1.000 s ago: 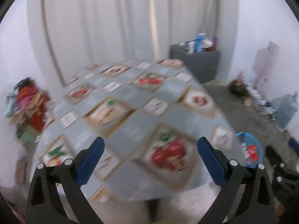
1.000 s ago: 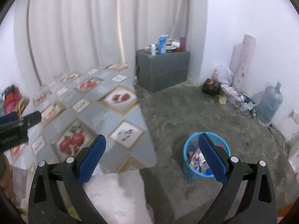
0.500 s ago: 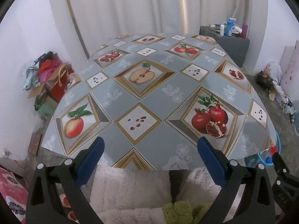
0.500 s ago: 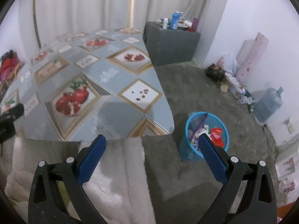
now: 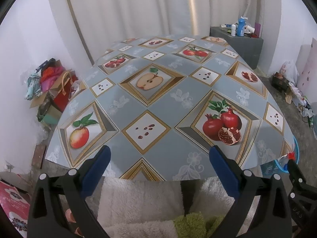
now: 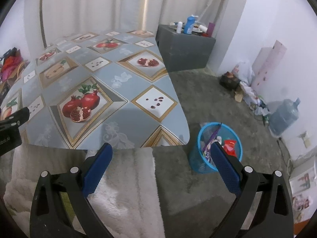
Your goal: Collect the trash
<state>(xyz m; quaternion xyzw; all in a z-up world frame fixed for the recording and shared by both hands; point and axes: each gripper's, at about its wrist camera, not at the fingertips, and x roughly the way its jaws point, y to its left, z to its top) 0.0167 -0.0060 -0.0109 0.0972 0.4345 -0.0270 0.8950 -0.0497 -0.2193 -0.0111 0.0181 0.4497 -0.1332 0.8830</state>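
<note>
Seemingly the collecting is nearly done: the tabletop (image 5: 162, 107) shows no litter, the blue bin (image 6: 216, 148) on the floor beside it holds wrappers, and both left claw (image 5: 159, 165) and right claw (image 6: 161, 164) gape wide, carrying nothing.

Grey fruit-patterned tablecloth (image 5: 162, 107), blue mesh bin (image 6: 198, 158).
</note>
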